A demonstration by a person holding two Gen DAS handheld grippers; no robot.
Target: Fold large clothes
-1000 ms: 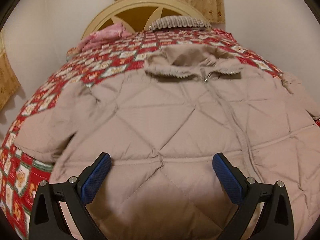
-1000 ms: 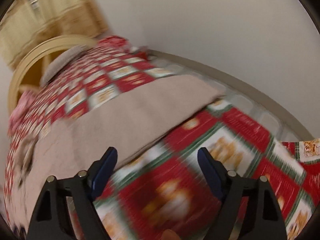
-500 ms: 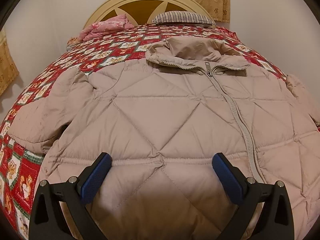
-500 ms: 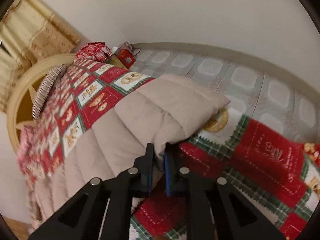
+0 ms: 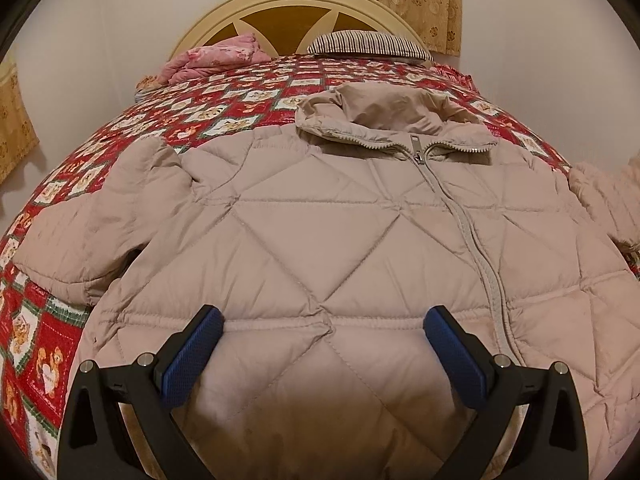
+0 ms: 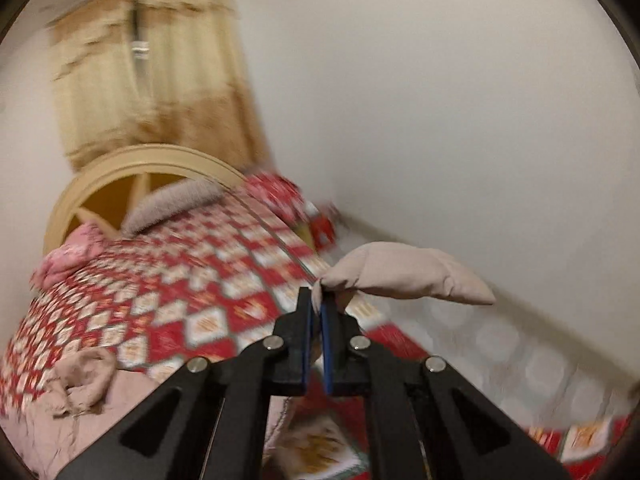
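A beige quilted puffer jacket lies face up, zipped, on the bed, collar toward the headboard, one sleeve out to the left. My left gripper is open and empty, hovering just above the jacket's lower front. My right gripper is shut on the cuff end of the jacket's other sleeve and holds it lifted above the bed. The jacket's collar shows at the lower left of the right wrist view.
The bed has a red patchwork quilt, a cream headboard, a striped pillow and a pink folded blanket. A white wall and tiled floor lie to the right of the bed.
My right gripper closed on the sleeve end and lifted it off the quilt, swinging toward the headboard. My left gripper stayed open over the jacket, drawing slightly nearer.
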